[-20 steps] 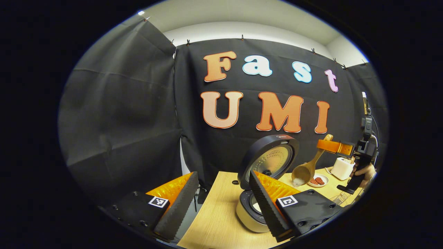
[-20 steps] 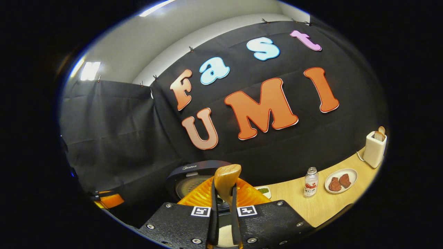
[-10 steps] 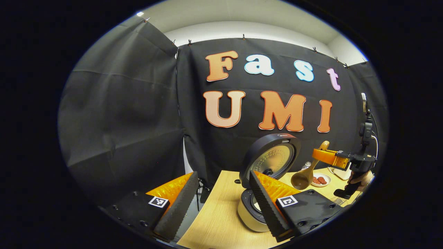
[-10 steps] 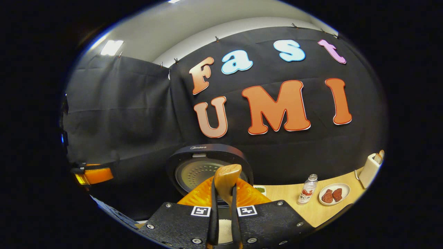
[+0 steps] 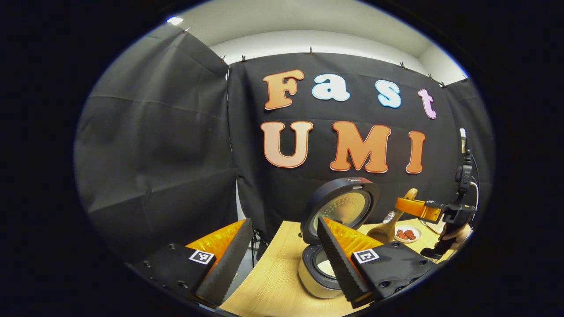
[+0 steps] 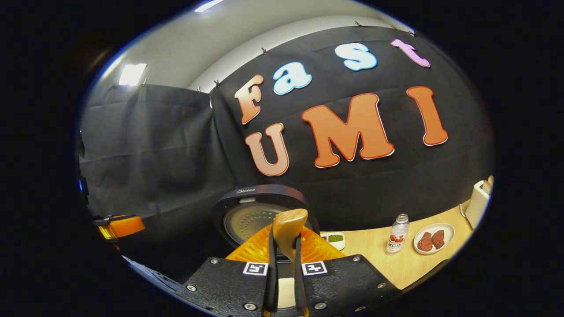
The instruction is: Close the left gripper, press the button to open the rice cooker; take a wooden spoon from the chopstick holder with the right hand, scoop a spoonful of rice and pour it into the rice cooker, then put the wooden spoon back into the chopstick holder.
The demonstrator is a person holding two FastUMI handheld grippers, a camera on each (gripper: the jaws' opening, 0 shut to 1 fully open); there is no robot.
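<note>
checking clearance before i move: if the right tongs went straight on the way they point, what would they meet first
Most likely the rice cooker's raised lid, which sits directly ahead of the right tongs beyond the wooden spoon they hold. Depth is unclear, so how near it is cannot be told.

From the left gripper view, the near finger [image 5: 341, 259] covers the right half of the rice cooker [image 5: 315, 275] and part of its pot opening, so I cannot tell how much rice lies inside. The wooden spoon [image 5: 387, 229] shows its bowl from the back, its contents hidden. In the right gripper view that spoon's handle [image 6: 288, 229] is pinched between the fingers, with the bowl hidden below them, and the bottle [image 6: 397, 240] has a label too small to make out.
</note>
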